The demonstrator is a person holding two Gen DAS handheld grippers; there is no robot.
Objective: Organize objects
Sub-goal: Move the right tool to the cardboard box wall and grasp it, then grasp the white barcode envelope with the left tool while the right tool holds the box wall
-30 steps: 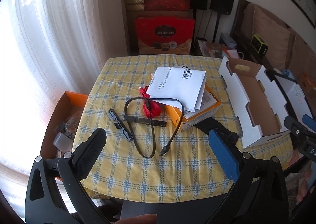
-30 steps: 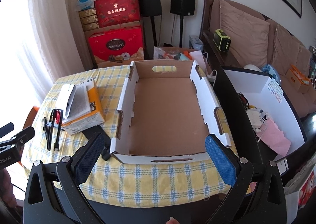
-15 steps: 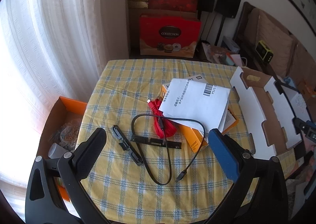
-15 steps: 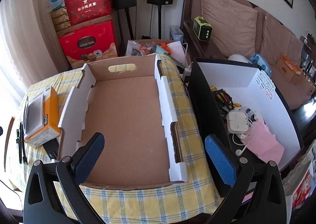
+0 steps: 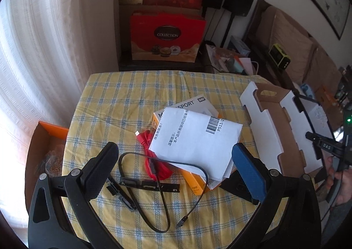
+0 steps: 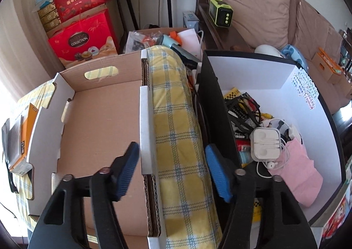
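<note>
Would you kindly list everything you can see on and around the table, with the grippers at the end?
Tablecloth: one, yellow with blue checks, covering the table.
Cardboard tray: one, brown inside and white outside, nothing in it, at the table's right end.
Orange box: one, on the cloth under the papers.
White papers: a folded stack with a barcode, on the orange box.
Red cable: one, coiled, left of the papers.
Black cable: one, looped in front of the red cable.
White bin: one, black outside, right of the table, holding cables, earphones and a pink pouch.
Red gift boxes: two, stacked by the far wall.
Left gripper: open, over the cables.
Right gripper: jaws closing, the tray's wall between them but untouched.
</note>
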